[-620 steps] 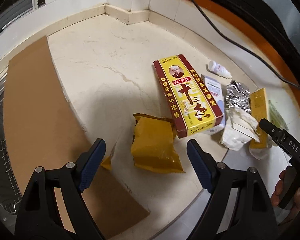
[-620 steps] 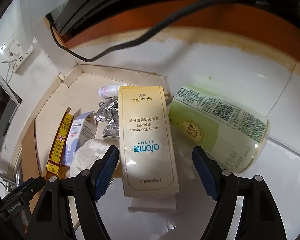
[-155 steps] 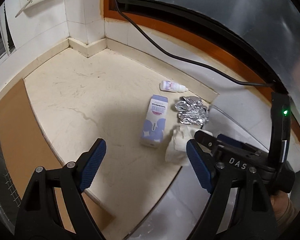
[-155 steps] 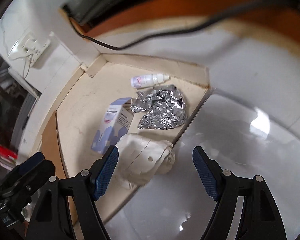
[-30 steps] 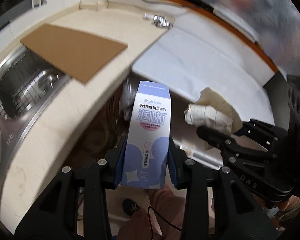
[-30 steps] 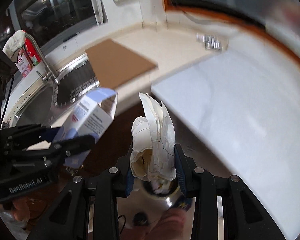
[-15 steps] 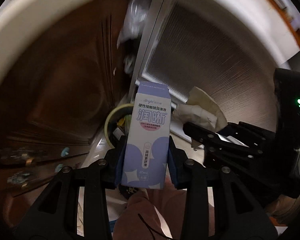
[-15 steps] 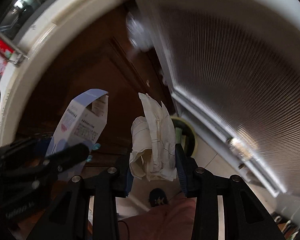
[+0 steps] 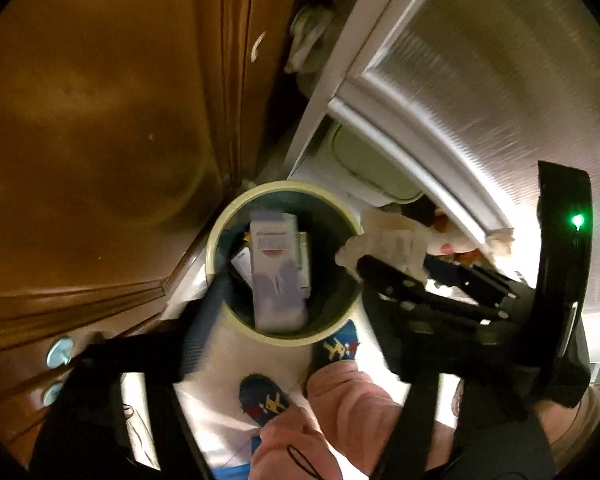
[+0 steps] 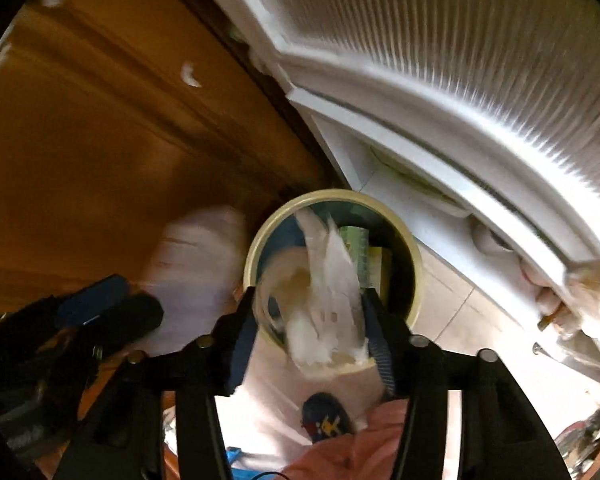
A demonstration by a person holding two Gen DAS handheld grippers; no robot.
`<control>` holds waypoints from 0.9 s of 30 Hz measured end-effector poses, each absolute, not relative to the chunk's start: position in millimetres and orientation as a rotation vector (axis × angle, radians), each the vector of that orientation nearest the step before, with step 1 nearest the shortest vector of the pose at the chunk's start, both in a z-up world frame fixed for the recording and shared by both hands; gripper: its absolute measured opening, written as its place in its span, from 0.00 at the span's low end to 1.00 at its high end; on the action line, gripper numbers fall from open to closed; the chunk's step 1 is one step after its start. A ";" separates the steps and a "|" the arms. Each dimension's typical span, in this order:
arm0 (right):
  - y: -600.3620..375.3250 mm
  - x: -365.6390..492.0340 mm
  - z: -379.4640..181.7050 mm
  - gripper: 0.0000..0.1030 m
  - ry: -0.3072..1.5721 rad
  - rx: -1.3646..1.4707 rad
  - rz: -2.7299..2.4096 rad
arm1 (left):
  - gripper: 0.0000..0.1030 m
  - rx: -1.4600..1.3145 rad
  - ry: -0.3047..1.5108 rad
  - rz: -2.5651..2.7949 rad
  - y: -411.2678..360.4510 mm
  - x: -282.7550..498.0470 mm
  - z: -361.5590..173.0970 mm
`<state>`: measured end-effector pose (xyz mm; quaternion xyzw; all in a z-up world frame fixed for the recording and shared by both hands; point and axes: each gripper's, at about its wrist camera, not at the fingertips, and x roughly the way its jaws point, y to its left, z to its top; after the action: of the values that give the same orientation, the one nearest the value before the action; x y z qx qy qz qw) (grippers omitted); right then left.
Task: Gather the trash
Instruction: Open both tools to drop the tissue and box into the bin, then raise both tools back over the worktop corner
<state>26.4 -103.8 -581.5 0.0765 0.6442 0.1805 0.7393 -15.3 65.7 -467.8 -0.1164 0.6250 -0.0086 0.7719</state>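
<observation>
A round bin with a cream rim (image 9: 284, 186) (image 10: 332, 194) stands on the floor right below both grippers. The pale purple box (image 9: 276, 276) is loose and dropping into it, blurred. My left gripper (image 9: 296, 320) hangs over the bin with its jaws opening wide and nothing between them. My right gripper (image 10: 312, 344) is also above the bin, its jaws opening. The crumpled white paper (image 10: 324, 300) is still between its pads but looks loose and smeared. From the left wrist view, the right gripper (image 9: 396, 264) and the paper (image 9: 388, 236) sit at the bin's right rim.
A brown wooden cabinet door (image 9: 100, 120) rises left of the bin, and a white ribbed appliance front (image 9: 480, 80) to its right. The person's feet in blue patterned socks (image 9: 338, 346) and pink trouser legs (image 9: 340, 408) stand close before the bin. Other packets lie inside it.
Both grippers have dropped from counter height to just above the bin. The left jaws let go of the purple box, which is falling in. The right jaws have widened around the paper.
</observation>
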 end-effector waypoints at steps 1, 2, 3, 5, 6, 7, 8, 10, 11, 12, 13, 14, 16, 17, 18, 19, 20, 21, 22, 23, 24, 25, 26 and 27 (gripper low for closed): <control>-104.3 28.2 -588.4 0.58 1.415 0.173 0.388 | 0.79 -0.252 1.360 -0.019 65.6 -15.3 -473.8; -105.8 28.2 -595.0 0.60 1.417 0.175 0.381 | 0.79 -0.251 1.369 -0.021 66.7 -14.5 -478.6; -106.5 28.6 -599.9 0.60 1.419 0.173 0.373 | 0.79 -0.246 1.376 -0.015 67.0 -11.0 -479.6; -106.8 27.9 -602.7 0.60 1.421 0.166 0.361 | 0.79 -0.239 1.388 -0.005 68.1 -10.6 -484.2; -107.6 27.3 -603.3 0.60 1.420 0.167 0.359 | 0.79 -0.239 1.393 -0.002 68.6 -11.3 -485.3; -108.4 27.7 -602.6 0.60 1.419 0.166 0.356 | 0.79 -0.239 1.396 -0.002 68.1 -11.0 -484.0; -109.2 25.7 -600.3 0.60 1.416 0.165 0.349 | 0.79 -0.238 1.400 -0.003 67.6 -11.5 -482.7; -107.6 29.7 -596.2 0.60 1.416 0.164 0.345 | 0.79 -0.231 1.403 -0.004 65.6 -12.6 -476.3; -108.8 27.5 -592.6 0.60 1.417 0.164 0.341 | 0.79 -0.230 1.402 -0.005 65.4 -11.8 -474.8; -109.4 24.7 -588.3 0.60 1.418 0.165 0.338 | 0.79 -0.229 1.399 -0.007 64.8 -11.9 -469.2; -107.5 29.0 -586.4 0.60 1.417 0.166 0.336 | 0.79 -0.228 1.397 -0.007 64.9 -12.1 -465.6; -110.3 26.1 -582.2 0.60 1.414 0.164 0.333 | 0.79 -0.227 1.394 -0.007 64.4 -12.4 -459.1; -110.4 28.9 -568.4 0.60 1.415 0.161 0.332 | 0.79 -0.227 1.390 -0.007 62.6 -12.1 -449.0; -114.9 36.1 -564.5 0.60 1.418 0.162 0.333 | 0.79 -0.227 1.388 -0.009 61.5 -12.6 -440.7; -117.4 38.3 -557.5 0.60 1.416 0.164 0.334 | 0.79 -0.224 1.384 -0.013 59.6 -13.2 -432.1; -120.5 50.1 -551.9 0.60 1.415 0.164 0.338 | 0.79 -0.220 1.380 -0.016 58.0 -13.4 -426.3; -119.5 46.2 -543.1 0.60 1.412 0.161 0.341 | 0.79 -0.211 1.375 -0.019 56.3 -13.8 -417.4; -121.6 45.2 -531.5 0.60 1.409 0.159 0.342 | 0.79 -0.205 1.371 -0.022 55.1 -16.5 -406.7; -121.0 44.3 -520.8 0.60 1.405 0.158 0.343 | 0.79 -0.201 1.366 -0.026 54.4 -19.2 -395.8; -121.0 42.4 -510.3 0.60 1.401 0.158 0.344 | 0.79 -0.198 1.361 -0.030 53.3 -20.8 -386.4; -122.1 39.7 -499.1 0.60 1.398 0.159 0.343 | 0.79 -0.195 1.353 -0.034 51.9 -22.9 -372.5; -123.2 37.1 -485.9 0.60 1.393 0.157 0.341 | 0.79 -0.193 1.349 -0.038 51.5 -25.8 -361.5; -123.4 35.9 -477.1 0.60 1.389 0.157 0.340 | 0.79 -0.190 1.342 -0.044 50.3 -28.1 -348.5; -123.6 33.3 -462.8 0.60 1.385 0.157 0.340 | 0.79 -0.188 1.335 -0.050 49.1 -30.8 -335.1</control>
<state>33.3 -123.6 -462.8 0.0718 0.6346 0.1559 0.7535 -30.8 49.1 -335.1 -0.0869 0.6178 -0.0233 0.7811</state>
